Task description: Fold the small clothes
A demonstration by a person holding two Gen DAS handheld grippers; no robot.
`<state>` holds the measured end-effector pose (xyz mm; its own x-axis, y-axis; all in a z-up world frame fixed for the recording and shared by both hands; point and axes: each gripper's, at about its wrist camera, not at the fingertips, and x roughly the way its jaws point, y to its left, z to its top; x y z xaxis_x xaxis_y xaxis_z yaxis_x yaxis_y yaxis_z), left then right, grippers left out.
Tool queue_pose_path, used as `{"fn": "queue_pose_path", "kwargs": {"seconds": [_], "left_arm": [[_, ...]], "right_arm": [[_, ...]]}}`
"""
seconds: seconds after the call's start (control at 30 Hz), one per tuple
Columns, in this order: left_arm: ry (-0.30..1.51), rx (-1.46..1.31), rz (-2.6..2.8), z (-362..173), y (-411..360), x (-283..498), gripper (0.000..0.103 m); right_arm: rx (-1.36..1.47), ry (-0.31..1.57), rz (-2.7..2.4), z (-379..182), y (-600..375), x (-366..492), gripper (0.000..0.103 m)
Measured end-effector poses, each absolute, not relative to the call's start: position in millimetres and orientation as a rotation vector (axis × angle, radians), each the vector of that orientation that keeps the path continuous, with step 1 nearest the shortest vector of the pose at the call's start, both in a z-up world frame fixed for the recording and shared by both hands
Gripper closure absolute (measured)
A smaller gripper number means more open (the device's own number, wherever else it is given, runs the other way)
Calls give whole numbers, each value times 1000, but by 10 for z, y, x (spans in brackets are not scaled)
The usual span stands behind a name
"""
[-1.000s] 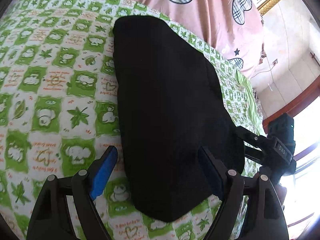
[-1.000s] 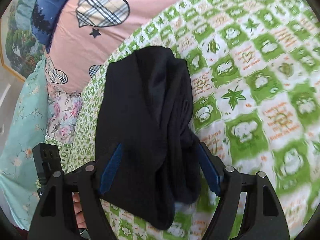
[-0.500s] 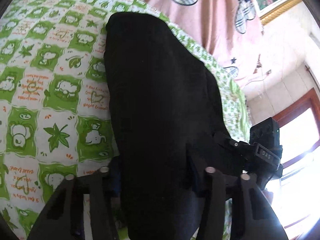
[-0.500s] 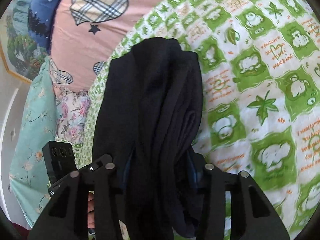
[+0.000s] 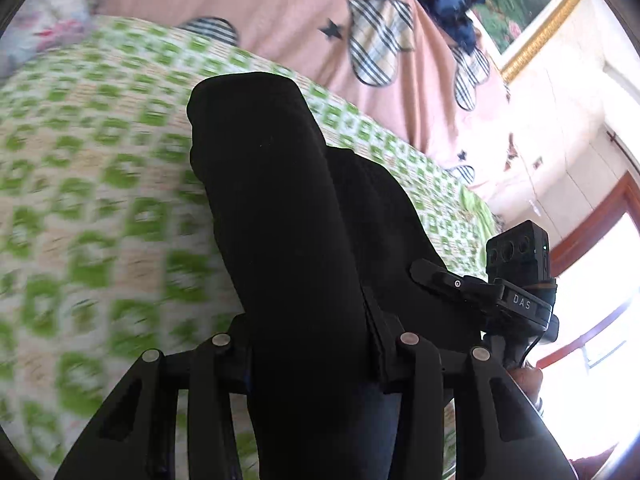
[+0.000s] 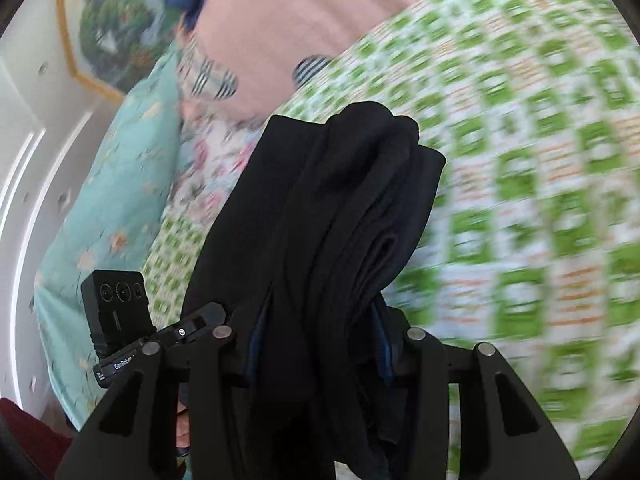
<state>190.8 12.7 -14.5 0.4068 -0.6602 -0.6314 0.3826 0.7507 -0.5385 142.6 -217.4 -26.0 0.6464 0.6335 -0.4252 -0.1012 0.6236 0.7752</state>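
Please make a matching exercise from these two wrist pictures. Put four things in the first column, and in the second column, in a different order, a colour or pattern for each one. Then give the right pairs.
Things:
1. garment held in both grippers
2. bed sheet
3. quilt at the far end of the bed
4. pillow at the left edge of the right wrist view

Colours or patterns:
A. pink with plaid hearts
B. plain black
C. pale teal with flowers
D. green and white squares

Pairs: 1-B, 2-D, 3-A, 4-C
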Motion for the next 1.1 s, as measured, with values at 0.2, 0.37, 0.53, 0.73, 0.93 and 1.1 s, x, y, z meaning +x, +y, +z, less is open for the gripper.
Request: {"fn": "queue_pose_path", "kwargs": {"seconds": [0.2,0.37,0.53,0.73,0.93,1.1], "left_arm": [[945,-312,-566,-343,594,1742,60],[999,-362,-491,-660,699,1735,44],[971,-353,-478,-549,790,1691,35],[897,-391,-427,-343,1083,1598,33],[912,-346,-428,-376,1036,1568,35],[986,-338,-472,-540,845,1595,39]], "right_arm": [[741,833,505,-450,-1744,1624,57],[738,880,445,-671,-1685,1599,54],[718,884,390,-556,-1728,1529,45],[590,741,306,-31,-1755,1326,46],[491,848,283,-103,-1490,1648,61],[551,866,346,-152,-1553,1753,91]]}}
